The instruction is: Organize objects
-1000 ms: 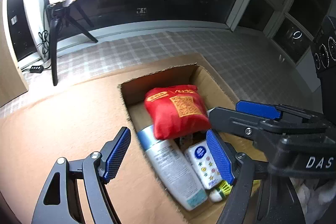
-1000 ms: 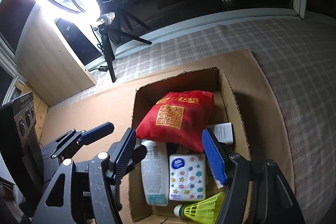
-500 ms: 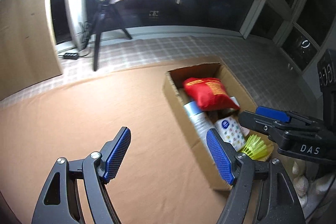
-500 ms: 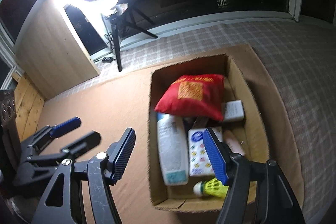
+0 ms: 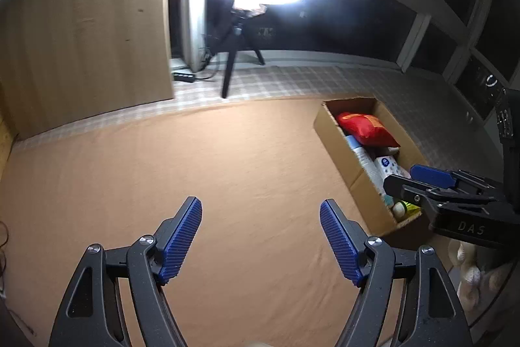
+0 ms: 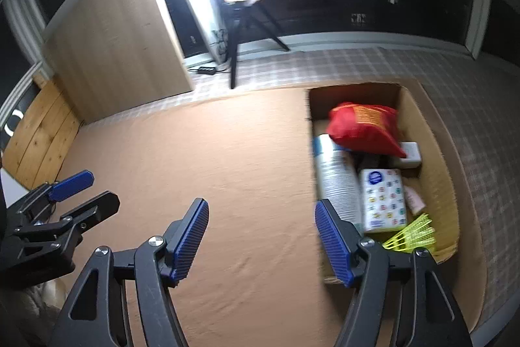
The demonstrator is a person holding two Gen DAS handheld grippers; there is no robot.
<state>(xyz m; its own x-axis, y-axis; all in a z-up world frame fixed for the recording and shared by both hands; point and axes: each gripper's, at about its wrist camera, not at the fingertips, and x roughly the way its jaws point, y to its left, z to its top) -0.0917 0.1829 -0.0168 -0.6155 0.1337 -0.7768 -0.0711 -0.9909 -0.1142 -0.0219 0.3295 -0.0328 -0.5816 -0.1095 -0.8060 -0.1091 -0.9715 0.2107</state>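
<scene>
Nothing loose lay on the matte tan tabletop (image 6: pixel 227 158) under your left gripper (image 5: pixel 260 236), fingers wide and empty. Your right gripper (image 6: pixel 260 236), equally empty, was opening wider. Right of it, the corrugated cardboard box (image 6: pixel 435 152) held everything: glossy red pouch (image 6: pixel 364 126), white bottle (image 6: pixel 334 181), patterned tissue pack (image 6: pixel 383 200), yellow shuttlecock (image 6: pixel 412 233) (sorting looked finished).

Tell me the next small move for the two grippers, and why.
Probably just hold both back. Everything in view, the red bag, the bottle, the tissue pack and the shuttlecock, already lies in the box. The left gripper and the opening right gripper hold nothing over bare cloth.
</scene>
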